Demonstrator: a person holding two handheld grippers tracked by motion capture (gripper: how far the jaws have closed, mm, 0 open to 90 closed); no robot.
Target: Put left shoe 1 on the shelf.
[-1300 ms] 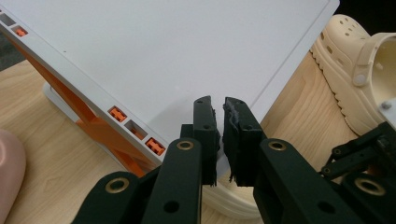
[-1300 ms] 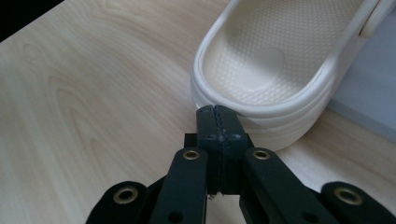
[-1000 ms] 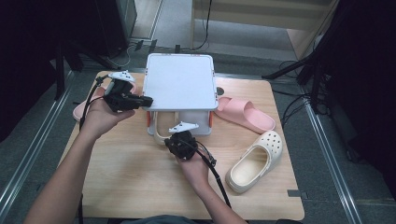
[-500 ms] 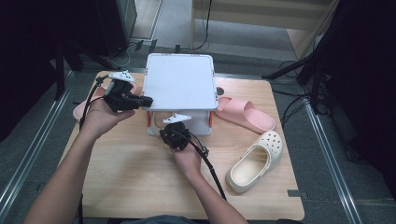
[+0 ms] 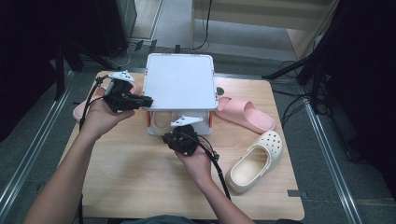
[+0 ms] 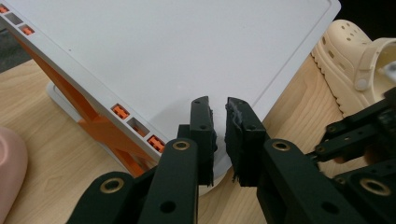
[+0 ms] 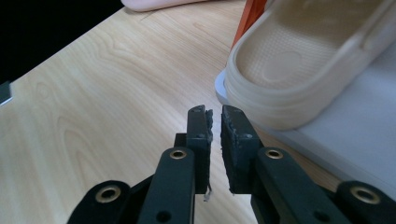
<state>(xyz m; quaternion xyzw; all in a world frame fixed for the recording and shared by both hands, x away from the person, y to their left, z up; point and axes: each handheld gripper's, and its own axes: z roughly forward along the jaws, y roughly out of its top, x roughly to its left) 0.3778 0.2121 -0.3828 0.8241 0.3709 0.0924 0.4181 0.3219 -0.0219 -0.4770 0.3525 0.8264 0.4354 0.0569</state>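
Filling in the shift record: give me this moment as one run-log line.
left claw: slightly open, at shoe rack top's edge | right claw: just opening, nothing between | cream slipper: on lower shelf

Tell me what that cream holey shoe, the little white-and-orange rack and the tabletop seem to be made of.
The cream clog looks like matte moulded foam rubber: thick, rounded, seamless, with punched holes. The rack appears to be smooth hard plastic, with a flat white top and orange side struts. The table shows pale wood grain, possibly laminate.

High view overhead, facing forward-down; gripper views close, low; all share white rack (image 5: 180, 88) (image 6: 187, 60).
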